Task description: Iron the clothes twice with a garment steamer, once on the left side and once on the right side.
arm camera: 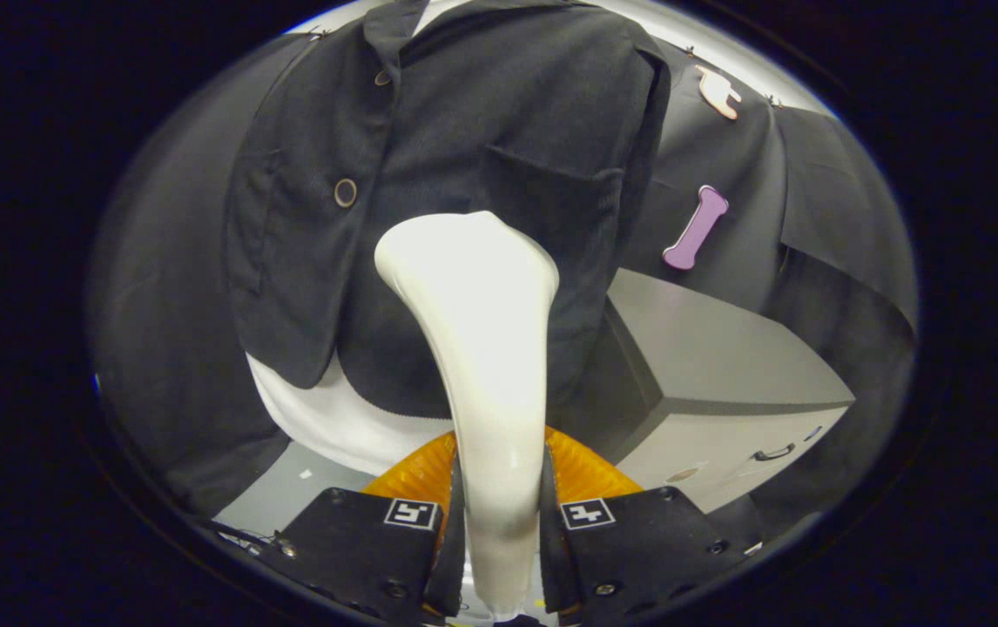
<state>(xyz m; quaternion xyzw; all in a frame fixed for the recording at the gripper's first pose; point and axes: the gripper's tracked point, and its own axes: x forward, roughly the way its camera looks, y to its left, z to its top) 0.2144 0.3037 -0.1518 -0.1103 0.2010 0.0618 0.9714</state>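
Observation:
A white garment steamer (477, 348) stands up between my two fingers, and my gripper (499, 509) is shut on its handle. Its wide head rests against the front of a dark jacket (464, 131) that hangs just ahead, near the jacket's middle and a little to the right of its round buttons (345, 192). Below the jacket's hem a white garment (333, 418) shows. The face of the steamer head is turned away from me and hidden.
A grey cabinet (725, 374) with a small handle stands to the right of the jacket. An orange ribbed object (582, 470) lies just behind my fingers. Black cloth hangs behind everything.

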